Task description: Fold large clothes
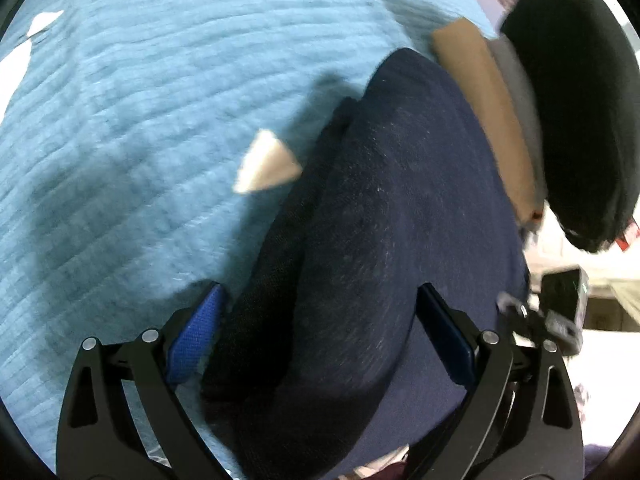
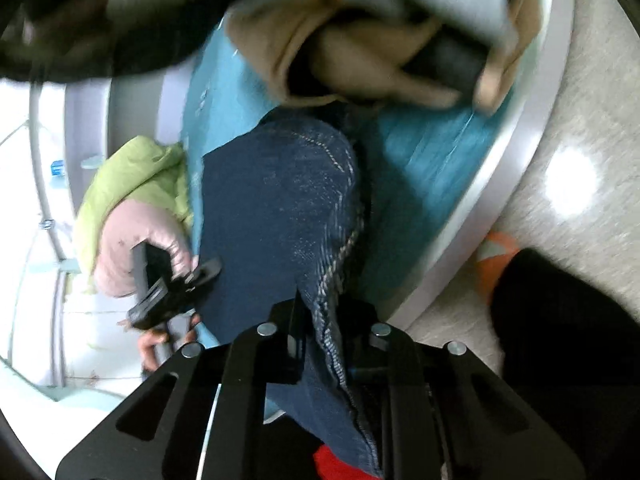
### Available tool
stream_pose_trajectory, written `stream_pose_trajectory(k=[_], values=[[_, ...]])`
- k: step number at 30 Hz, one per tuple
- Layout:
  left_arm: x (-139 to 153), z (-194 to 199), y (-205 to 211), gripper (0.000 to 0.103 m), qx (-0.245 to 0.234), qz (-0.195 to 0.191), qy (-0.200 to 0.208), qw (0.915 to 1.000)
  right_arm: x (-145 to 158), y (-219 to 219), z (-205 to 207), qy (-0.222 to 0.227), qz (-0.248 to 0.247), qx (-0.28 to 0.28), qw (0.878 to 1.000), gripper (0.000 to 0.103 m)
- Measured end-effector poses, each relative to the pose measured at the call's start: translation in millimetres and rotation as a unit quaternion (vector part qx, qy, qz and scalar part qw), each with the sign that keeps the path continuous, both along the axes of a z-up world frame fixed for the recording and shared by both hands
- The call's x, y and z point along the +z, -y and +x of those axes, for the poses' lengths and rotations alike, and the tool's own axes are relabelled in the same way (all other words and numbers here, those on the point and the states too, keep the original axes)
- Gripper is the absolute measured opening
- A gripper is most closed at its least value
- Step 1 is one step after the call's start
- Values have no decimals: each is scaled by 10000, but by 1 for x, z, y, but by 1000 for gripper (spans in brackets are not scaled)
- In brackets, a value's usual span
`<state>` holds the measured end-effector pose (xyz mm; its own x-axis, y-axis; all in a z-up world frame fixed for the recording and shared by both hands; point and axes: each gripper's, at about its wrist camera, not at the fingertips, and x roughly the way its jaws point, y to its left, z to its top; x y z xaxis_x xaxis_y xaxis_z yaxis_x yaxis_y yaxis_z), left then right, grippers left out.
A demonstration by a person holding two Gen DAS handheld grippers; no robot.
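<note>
Between the spread fingers of the left tool (image 1: 320, 336) lies a dark navy garment (image 1: 400, 220), bunched into a thick fold on a light blue ribbed cloth (image 1: 140, 120) that covers the worktop. Its blue pads (image 1: 196, 340) stand well apart on either side of the fabric and do not press on it. Ahead of that tool and to its right, a tan folded piece (image 1: 484, 108), a grey one (image 1: 516, 80) and a black one (image 1: 576, 112) sit side by side, the tan one touching the navy garment's far edge. A small pale triangle (image 1: 266, 168) lies on the blue cloth just left of the garment.

Seen from the right wrist, the right tool (image 2: 320, 320) has its jaws nearly closed on the garment's stitched seam (image 2: 340, 240), which runs up between them. Left of it, a hand in a pink sleeve (image 2: 132, 248) holds the other tool. Beyond, a tan garment (image 2: 360, 64) lies crumpled on the cloth.
</note>
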<state>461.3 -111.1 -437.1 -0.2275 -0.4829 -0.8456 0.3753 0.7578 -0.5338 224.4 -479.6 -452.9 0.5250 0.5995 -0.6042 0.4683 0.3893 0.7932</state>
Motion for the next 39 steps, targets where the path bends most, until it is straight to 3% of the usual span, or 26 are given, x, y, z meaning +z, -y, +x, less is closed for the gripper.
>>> stream_pose_trajectory(k=[3,6,9,19,25,34,39], values=[[-1,-4,11,95,-185,-207,-176,9995,-6,10,4,-192,-129,56,9997,13],[-10,-6,22,95,-400,-37,-156,9991,-5,3,11,-227,-424,296,9984,14],[-10,-8,23,94,-347,17,-98,9993,-8,1,12,-250,-379,281,9986,14],[17,-37,26,53,-519,-106,926,9943,17,-24,18,-126,-1138,563,9918,14],[45,-56,15,41,-495,-423,1453,9872,55,-62,22,164,-2086,1026,9725,14],[98,-67,-15,39,-143,-564,1745,9829,103,-95,23,842,-1962,1204,9695,14],[166,-70,-31,39,21,-672,2171,9738,153,-110,25,1398,-1900,1264,9635,14]])
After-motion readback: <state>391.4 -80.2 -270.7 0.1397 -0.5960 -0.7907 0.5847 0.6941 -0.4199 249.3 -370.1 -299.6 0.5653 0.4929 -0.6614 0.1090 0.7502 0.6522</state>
